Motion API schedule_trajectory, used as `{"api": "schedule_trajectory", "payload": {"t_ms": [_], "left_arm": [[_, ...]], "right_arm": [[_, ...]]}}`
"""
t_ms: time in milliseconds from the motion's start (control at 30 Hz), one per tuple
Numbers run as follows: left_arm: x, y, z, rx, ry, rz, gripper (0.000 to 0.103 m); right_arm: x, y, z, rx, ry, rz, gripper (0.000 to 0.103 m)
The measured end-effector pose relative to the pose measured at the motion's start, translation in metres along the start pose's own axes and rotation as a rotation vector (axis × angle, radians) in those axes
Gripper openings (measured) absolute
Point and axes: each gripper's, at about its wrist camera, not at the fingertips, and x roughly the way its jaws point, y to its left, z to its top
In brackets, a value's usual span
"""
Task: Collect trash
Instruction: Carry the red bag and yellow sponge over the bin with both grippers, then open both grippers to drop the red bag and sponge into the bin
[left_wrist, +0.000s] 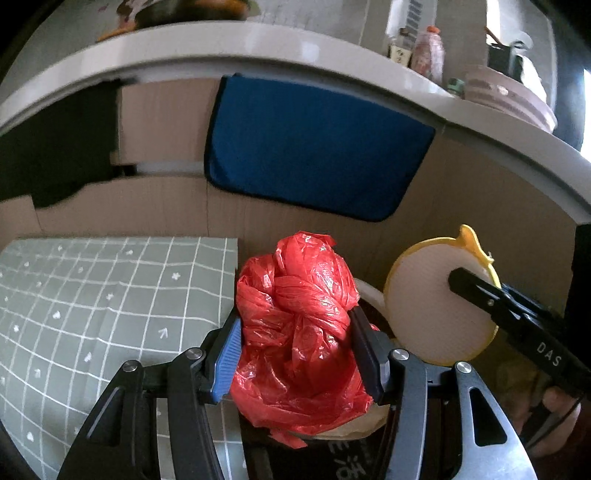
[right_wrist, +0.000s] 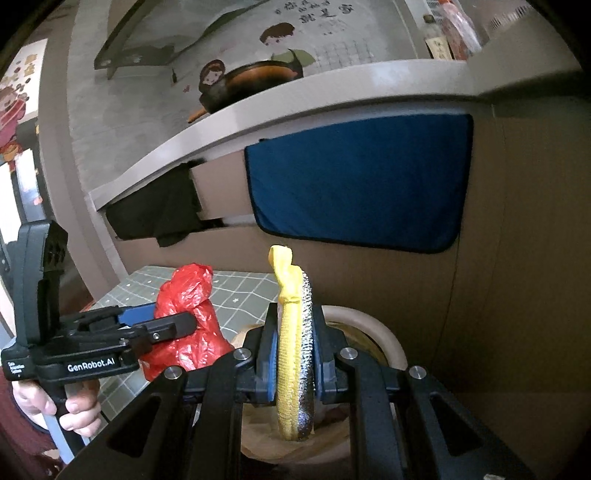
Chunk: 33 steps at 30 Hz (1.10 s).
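Observation:
My left gripper (left_wrist: 295, 354) is shut on a crumpled red plastic bag (left_wrist: 299, 332) and holds it up in the air. The bag also shows in the right wrist view (right_wrist: 188, 317), pinched by the left gripper (right_wrist: 173, 325). My right gripper (right_wrist: 295, 354) is shut on a round yellow-rimmed scrubbing pad (right_wrist: 295, 362), seen edge-on. In the left wrist view the pad (left_wrist: 424, 306) shows its pale flat face, with the right gripper (left_wrist: 458, 280) clamped on it. Both sit above a round beige bin (right_wrist: 384, 336) with a brown paper liner.
A grey checked mat (left_wrist: 92, 302) covers the surface at the left. A blue cloth (left_wrist: 314, 147) and a black cloth (left_wrist: 55, 147) hang from a white counter edge (left_wrist: 258, 44). Cardboard panels (right_wrist: 517, 258) stand behind and to the right.

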Motion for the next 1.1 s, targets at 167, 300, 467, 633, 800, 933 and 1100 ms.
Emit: {"api": "schedule_trajectory", "payload": {"t_ms": [167, 300, 467, 633, 800, 933, 1100], "left_arm": [[0.026, 0.007, -0.001, -0.048, 0.059, -0.053, 0.056], [0.056, 0.009, -0.006, -0.073, 0.117, -0.123, 0.056], [0.109, 0.007, -0.019, -0.065, 0.251, -0.145, 0.057], [0.113, 0.013, -0.027, -0.078, 0.265, -0.209, 0.061], [0.083, 0.025, -0.016, -0.098, 0.185, -0.197, 0.064], [0.066, 0.036, -0.005, -0.115, 0.114, -0.182, 0.064], [0.060, 0.047, -0.003, -0.170, 0.139, -0.222, 0.065]], "right_arm": [[0.007, -0.013, 0.003, 0.023, -0.003, -0.015, 0.014], [0.016, -0.022, 0.007, 0.027, 0.005, -0.035, 0.014], [0.033, -0.029, 0.006, 0.035, 0.033, -0.046, 0.014], [0.048, -0.031, 0.000, 0.020, 0.071, -0.060, 0.014], [0.065, -0.028, -0.003, 0.044, 0.099, -0.026, 0.014], [0.077, -0.020, -0.007, 0.031, 0.118, -0.020, 0.014], [0.089, -0.014, -0.013, -0.002, 0.139, -0.059, 0.014]]}}
